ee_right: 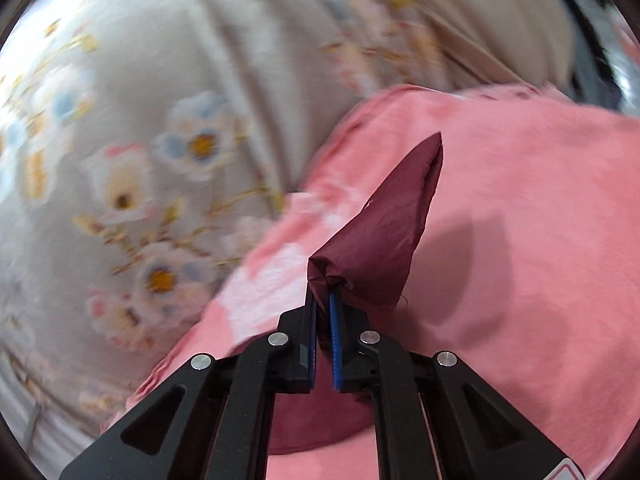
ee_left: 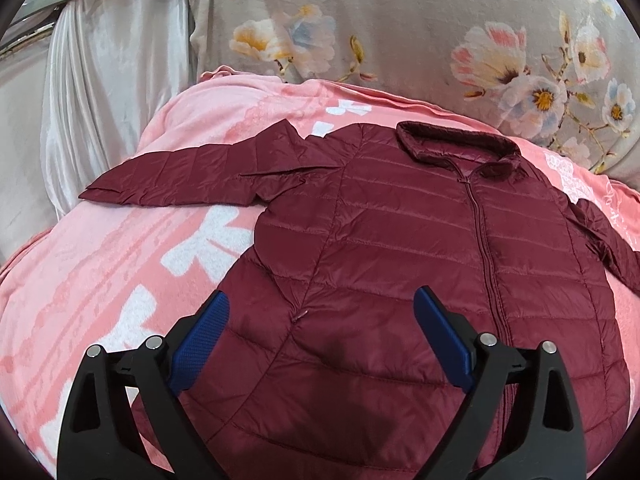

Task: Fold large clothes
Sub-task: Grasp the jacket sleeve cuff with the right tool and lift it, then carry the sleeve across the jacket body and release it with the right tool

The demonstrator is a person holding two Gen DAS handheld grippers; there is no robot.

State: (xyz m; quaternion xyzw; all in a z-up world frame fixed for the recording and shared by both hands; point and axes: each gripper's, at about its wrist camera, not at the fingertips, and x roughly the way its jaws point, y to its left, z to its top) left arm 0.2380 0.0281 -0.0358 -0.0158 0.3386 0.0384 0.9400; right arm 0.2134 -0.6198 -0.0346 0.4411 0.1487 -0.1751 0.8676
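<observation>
A maroon quilted jacket [ee_left: 420, 248] lies flat, front up and zipped, on a pink blanket [ee_left: 100, 264]. Its one sleeve [ee_left: 192, 176] stretches out to the left; the other sleeve [ee_left: 608, 240] runs off to the right edge. My left gripper [ee_left: 322, 312] is open and empty, hovering over the jacket's lower hem area. In the right wrist view, my right gripper [ee_right: 323, 296] is shut on the end of a maroon sleeve [ee_right: 384, 232] and holds it lifted above the pink blanket [ee_right: 540, 220]. The fabric covers the fingertips.
A grey floral fabric [ee_left: 400, 20] rises behind the blanket; it also shows blurred in the right wrist view [ee_right: 140, 140]. A white satin curtain [ee_left: 112, 80] hangs at the left. The blanket's edge [ee_right: 192, 340] drops off at the lower left.
</observation>
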